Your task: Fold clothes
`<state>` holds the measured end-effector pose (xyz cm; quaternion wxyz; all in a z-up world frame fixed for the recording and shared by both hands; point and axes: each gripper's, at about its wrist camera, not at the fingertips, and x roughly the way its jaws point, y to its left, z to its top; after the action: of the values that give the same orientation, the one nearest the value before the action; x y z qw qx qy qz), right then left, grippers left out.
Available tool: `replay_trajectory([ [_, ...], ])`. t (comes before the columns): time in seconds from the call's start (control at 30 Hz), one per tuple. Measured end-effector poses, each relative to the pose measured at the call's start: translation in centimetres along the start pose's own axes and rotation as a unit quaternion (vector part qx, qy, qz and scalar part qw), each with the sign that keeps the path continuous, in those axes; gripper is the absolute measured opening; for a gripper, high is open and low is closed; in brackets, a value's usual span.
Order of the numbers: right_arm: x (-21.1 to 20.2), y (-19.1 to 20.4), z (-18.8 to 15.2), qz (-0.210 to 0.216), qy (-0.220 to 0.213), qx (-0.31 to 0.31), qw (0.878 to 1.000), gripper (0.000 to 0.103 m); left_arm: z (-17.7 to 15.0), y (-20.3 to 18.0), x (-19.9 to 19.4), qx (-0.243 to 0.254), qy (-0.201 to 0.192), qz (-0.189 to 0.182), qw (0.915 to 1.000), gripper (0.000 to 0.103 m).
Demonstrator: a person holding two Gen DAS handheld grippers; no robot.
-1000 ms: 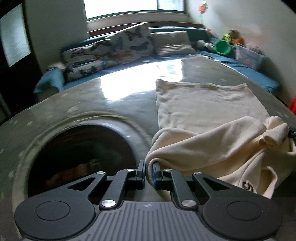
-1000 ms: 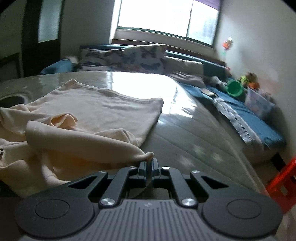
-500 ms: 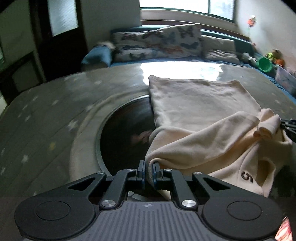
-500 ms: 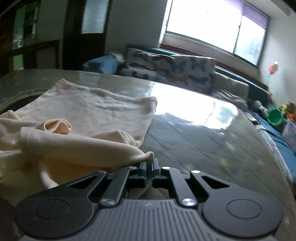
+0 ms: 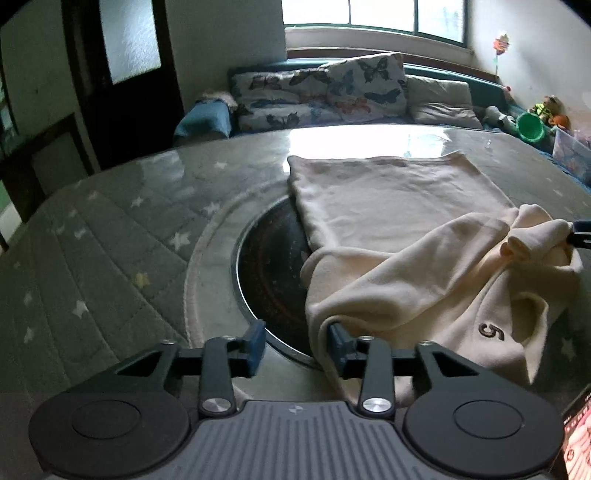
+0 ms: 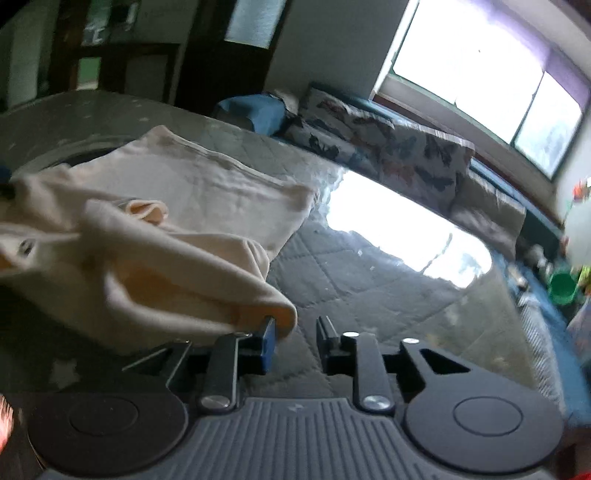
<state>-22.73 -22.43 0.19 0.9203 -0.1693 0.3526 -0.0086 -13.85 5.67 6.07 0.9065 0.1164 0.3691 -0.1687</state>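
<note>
Both jaws just opening: left gripper [image 5: 295, 345] and right gripper [image 6: 295, 339] released, cream garment [image 5: 399, 236] slack at centre right of frame

A glossy round table [image 5: 110, 236], its grey star-print quilted cover under glass, carries a cream sweatshirt [image 5: 399, 221] half spread, half bunched, overlapping the dark central well [image 5: 269, 269].

Light source: daylight from the window [image 5: 373, 16], blown out white.
Glare: bright patch on the glossy table [image 5: 110, 229].
Room: dim, dark corners.
Blur: right wrist view smeared and tilted; left sharp.
Edges: fisheye bending, black vignette.
</note>
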Motion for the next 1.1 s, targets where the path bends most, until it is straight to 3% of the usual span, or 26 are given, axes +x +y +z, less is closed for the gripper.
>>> replay_trajectory([
  [0.23,-2.3,3.1,1.8,0.057,-0.056,-0.072,0.994,0.026,0.2,1.1,-1.7,-0.001,-0.019,0.012,0.9998,0.048],
  [0.37,0.0,5.9,3.4,0.075,-0.061,-0.117,0.988,0.026,0.5,-0.3,-2.7,0.028,-0.040,-0.014,0.9987,0.048],
  [0.57,2.3,7.1,3.6,0.087,-0.044,-0.148,0.984,0.024,1.4,-4.1,-1.8,0.089,-0.046,-0.065,0.9929,0.047],
  [0.63,2.4,7.0,3.5,0.084,-0.043,-0.140,0.986,0.010,1.9,-5.5,-0.8,0.106,-0.043,-0.081,0.9901,0.044],
  [0.7,2.0,6.4,3.3,0.086,-0.048,-0.121,0.988,0.006,2.3,-6.9,0.1,0.124,-0.041,-0.101,0.9863,0.043],
  [0.97,0.7,4.3,3.1,0.083,-0.061,-0.068,0.992,0.005,3.8,-10.4,4.1,0.150,-0.022,-0.130,0.9798,0.040],
  [1.1,0.7,2.4,3.5,0.077,-0.069,-0.010,0.995,0.005,4.2,-11.1,5.5,0.146,-0.013,-0.138,0.9795,0.037],
])
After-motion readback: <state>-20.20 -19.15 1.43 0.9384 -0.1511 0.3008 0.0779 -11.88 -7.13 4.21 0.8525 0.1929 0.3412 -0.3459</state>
